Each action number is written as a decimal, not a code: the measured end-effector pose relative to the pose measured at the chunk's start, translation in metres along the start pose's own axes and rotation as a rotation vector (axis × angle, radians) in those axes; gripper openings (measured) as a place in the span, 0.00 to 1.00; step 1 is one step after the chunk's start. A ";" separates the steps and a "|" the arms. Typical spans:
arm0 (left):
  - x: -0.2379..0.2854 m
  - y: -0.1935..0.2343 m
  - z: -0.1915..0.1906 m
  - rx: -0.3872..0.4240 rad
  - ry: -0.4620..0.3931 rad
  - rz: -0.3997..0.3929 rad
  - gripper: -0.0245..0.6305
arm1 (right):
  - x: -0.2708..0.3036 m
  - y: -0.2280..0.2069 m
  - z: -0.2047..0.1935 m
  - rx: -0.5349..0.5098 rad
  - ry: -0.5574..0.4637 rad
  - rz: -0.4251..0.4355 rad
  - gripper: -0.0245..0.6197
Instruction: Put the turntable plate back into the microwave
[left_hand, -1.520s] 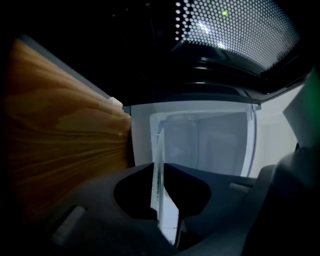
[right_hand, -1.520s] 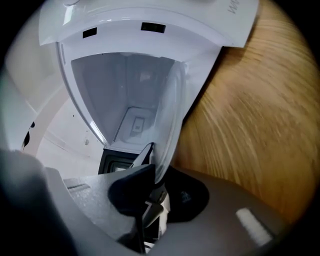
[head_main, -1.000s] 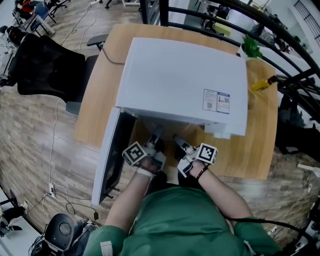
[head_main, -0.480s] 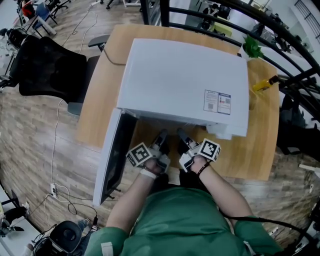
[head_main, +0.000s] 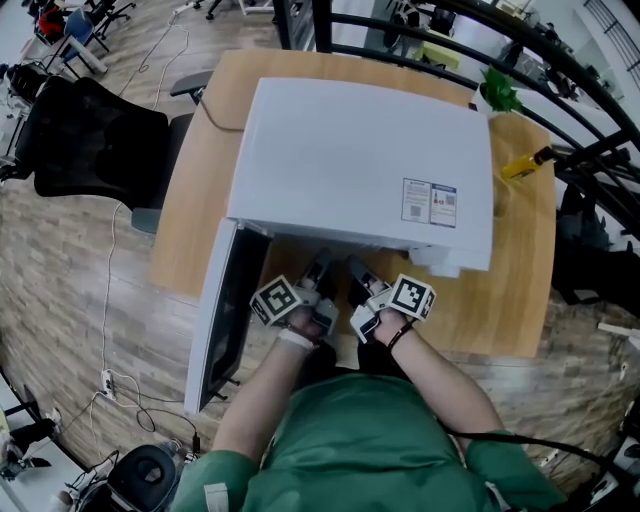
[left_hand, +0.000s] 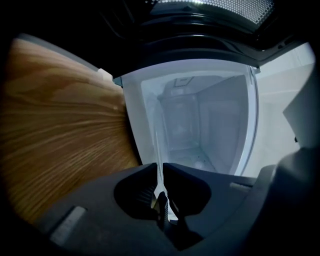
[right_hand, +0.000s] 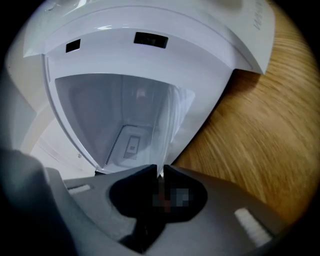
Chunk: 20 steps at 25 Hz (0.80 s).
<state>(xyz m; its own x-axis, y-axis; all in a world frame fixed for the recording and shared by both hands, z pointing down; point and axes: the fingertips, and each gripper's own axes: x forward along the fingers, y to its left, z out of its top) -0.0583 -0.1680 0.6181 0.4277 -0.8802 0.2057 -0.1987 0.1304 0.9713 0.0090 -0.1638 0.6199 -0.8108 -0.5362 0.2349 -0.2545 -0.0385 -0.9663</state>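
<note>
Nothing is legible: the print on the stickers (head_main: 430, 203) on the microwave (head_main: 340, 150) top, right of centre, is too small to read.

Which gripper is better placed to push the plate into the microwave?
Right, marginally. The right gripper clamps the rim of the turntable plate, facing the microwave; the fingers of the left gripper have just been closing on it, beside the open door.
</note>
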 end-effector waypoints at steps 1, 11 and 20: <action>0.000 0.000 0.000 0.006 0.004 0.002 0.11 | 0.000 0.000 0.000 0.004 -0.001 -0.005 0.11; -0.004 -0.001 -0.004 0.011 0.013 0.030 0.09 | 0.009 -0.001 0.004 0.003 -0.001 -0.041 0.11; 0.002 -0.002 0.004 0.006 0.002 0.031 0.08 | -0.005 -0.005 0.031 0.005 -0.088 -0.077 0.10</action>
<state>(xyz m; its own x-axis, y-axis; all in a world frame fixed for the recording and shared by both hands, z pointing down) -0.0603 -0.1721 0.6160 0.4232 -0.8748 0.2358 -0.2171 0.1548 0.9638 0.0311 -0.1868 0.6205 -0.7396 -0.6031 0.2989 -0.3115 -0.0870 -0.9463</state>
